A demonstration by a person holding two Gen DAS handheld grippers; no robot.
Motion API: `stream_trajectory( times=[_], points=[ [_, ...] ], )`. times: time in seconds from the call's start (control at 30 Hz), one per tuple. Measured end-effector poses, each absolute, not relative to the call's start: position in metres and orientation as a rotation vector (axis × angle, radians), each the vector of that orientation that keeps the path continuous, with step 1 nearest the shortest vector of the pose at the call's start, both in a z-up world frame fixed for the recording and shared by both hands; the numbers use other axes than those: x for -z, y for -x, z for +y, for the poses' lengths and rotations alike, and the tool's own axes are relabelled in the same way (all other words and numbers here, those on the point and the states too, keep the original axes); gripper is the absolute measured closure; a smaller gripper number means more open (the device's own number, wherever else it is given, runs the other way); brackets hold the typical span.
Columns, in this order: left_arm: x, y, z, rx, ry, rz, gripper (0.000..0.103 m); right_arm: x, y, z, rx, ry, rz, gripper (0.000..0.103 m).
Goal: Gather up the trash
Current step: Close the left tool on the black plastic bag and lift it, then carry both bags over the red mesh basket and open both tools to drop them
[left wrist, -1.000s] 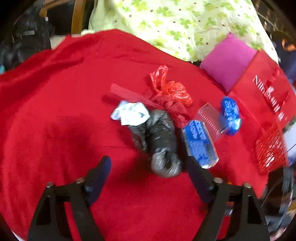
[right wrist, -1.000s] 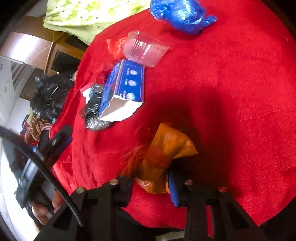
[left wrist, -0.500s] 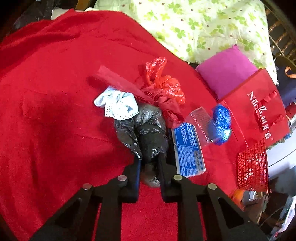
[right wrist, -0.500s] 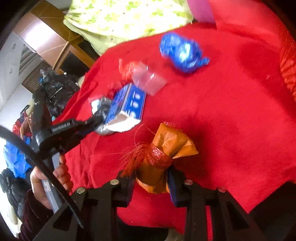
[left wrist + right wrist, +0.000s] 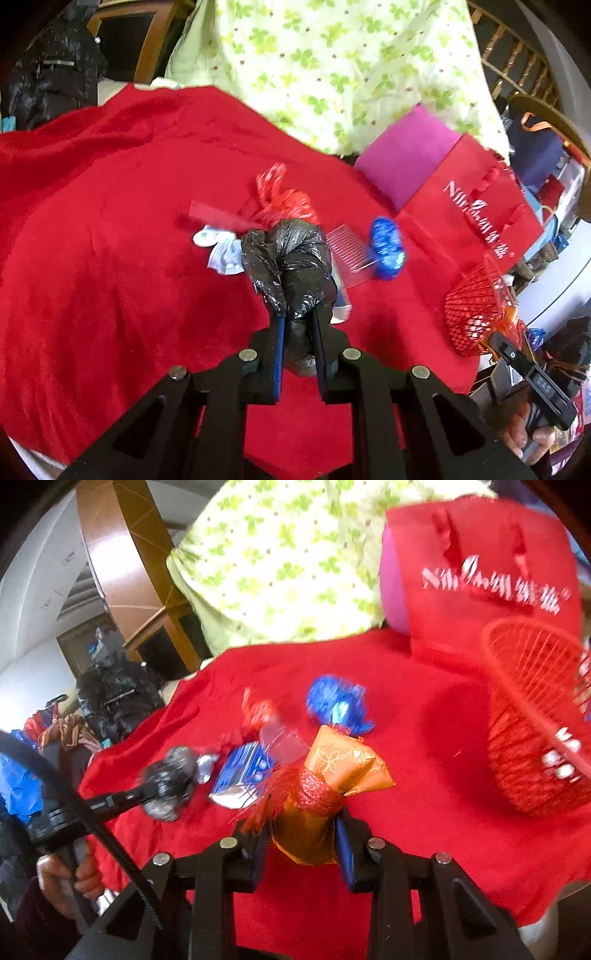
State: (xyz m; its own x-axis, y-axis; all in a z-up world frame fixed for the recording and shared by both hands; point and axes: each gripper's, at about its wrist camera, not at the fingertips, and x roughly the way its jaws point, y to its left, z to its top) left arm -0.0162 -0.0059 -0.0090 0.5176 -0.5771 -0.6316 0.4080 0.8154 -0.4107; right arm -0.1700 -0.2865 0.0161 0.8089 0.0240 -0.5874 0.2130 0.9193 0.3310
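- crumpled black plastic bag [image 5: 291, 266] — pinched between both fingers of the left tool [image 5: 297, 325], which is closed down tight on its lower end; the bag's bulk bulges out past the fingertips, above the red plush cloth [image 5: 110, 258] covering the bench
- orange-gold foil wrapper with a red glitter band and red tassel [image 5: 325, 786] — clamped in the right tool [image 5: 303, 834], narrowly closed on its base, wrapper upright
- left on the cloth: white crumpled paper [image 5: 221, 249] just beside the black bag, red crinkled plastic scrap [image 5: 284, 201] behind it, clear ribbed plastic tray [image 5: 349, 254] touching a blue shiny foil wad [image 5: 386, 247], blue printed carton [image 5: 243, 775] lying flat near the orange wrapper
- red plastic mesh basket [image 5: 532, 723] at the right edge of the cloth, tilted
- red paper gift bag with white lettering [image 5: 491, 579] behind the basket, magenta cushion [image 5: 406, 158] beside it
- green clover-print fabric [image 5: 332, 66] heaped at the back
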Motion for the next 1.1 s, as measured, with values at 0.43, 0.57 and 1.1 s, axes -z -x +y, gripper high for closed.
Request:
stream_trajectory(
  times=[0.43,0.57,1.1],
  points=[
    [-0.082,0.057,-0.123,0.860,0.085,0.692,0.088,-0.066,0.237,-0.347,0.290,-0.389,0.418,0.070],
    [-0.100,0.071,-0.192,0.984,0.041,0.674,0.088,-0.069,0.262,-0.385,0.374,-0.447,0.377,0.070],
    [-0.082,0.109,-0.374,1.118,-0.229,0.670,0.078,-0.030,0.286,-0.504,0.472,-0.704,0.349,0.067]
  ],
)
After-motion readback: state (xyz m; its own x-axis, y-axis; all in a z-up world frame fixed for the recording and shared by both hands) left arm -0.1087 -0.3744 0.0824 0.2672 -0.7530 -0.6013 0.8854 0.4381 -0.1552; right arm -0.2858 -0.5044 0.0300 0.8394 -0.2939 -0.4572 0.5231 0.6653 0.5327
